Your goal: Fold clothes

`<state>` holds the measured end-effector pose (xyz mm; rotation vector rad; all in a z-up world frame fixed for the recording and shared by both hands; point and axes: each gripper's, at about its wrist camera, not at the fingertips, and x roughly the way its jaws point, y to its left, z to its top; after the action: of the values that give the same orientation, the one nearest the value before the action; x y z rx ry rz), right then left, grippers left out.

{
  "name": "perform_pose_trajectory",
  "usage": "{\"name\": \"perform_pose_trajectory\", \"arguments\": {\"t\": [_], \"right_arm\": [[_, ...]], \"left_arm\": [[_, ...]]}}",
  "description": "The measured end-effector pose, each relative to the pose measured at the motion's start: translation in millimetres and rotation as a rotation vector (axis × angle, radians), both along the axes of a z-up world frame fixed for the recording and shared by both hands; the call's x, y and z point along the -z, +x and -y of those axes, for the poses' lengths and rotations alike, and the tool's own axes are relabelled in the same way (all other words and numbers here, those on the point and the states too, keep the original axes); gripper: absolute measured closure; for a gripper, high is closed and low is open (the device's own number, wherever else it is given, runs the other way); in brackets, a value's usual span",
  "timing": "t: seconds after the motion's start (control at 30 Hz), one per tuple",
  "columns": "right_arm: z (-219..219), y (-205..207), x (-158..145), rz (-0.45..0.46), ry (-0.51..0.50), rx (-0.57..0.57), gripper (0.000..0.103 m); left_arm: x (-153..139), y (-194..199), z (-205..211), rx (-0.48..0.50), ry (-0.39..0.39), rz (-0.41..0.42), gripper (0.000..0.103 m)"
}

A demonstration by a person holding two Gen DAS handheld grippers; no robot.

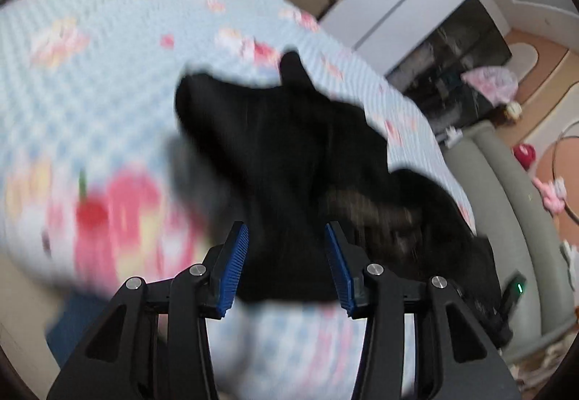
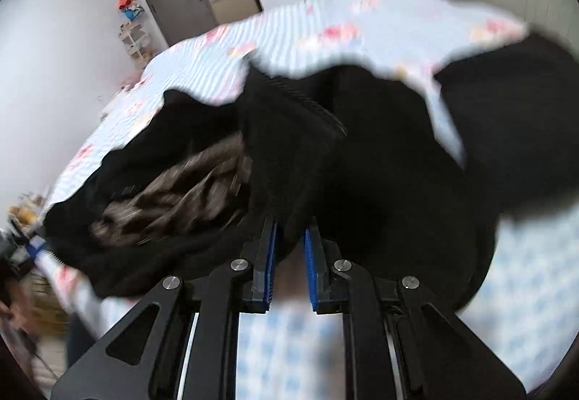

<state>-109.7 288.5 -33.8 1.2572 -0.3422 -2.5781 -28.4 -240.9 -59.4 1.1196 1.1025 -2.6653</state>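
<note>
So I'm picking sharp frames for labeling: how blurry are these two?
Left wrist: bedspread and black garment smeared by motion, left gripper crisp. Right wrist: garment streaked, right gripper sharp; both views fisheye-curved.

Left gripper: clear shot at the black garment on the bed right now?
Probably yes. The left gripper has its jaws spread, with the black fabric garment directly ahead between them on the blue floral bedspread; nothing blocks it.

A black garment (image 1: 296, 146) fills the middle of the left wrist view, crumpled and motion-blurred, one narrow flap poking up at upper centre. In the right wrist view it (image 2: 325, 161) spreads across the centre, with a brownish patterned lining showing at lower left.
</note>
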Motion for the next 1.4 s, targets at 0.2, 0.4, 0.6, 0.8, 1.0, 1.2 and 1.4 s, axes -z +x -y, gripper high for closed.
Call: {"name": "perform_pose_trajectory", "arguments": {"t": [0.2,0.4,0.6,0.8,1.0,1.2,1.4], "right_arm": [[19,-10,36,0.060,-0.023,-0.077,0.049],[18,-58,69,0.095,-0.098,0.036,0.043],[22,-53,17,-0.074,0.057,-0.018,0.091],[34,-18,-7,-0.111,0.280,-0.085,0.093],[6,1,-3,0.002,0.114,-0.112,0.093],[-1,-1,-21,-0.079,0.040,-0.169,0.093],[-3,-2,-24,-0.070,0.135,-0.186,0.093]], "left_arm": [[46,-16,-56,0.217,0.102,0.073,0.057],[72,-78,-84,0.222,0.015,0.186,0.066],[14,-74,-60,0.070,-0.101,0.028,0.072],[28,-42,-50,0.017,0.058,0.056,0.064],[73,-38,-73,0.056,0.191,0.135,0.051],[78,-96,-76,0.025,0.258,0.006,0.039],[42,-130,-85,0.038,0.156,0.004,0.084]]}}
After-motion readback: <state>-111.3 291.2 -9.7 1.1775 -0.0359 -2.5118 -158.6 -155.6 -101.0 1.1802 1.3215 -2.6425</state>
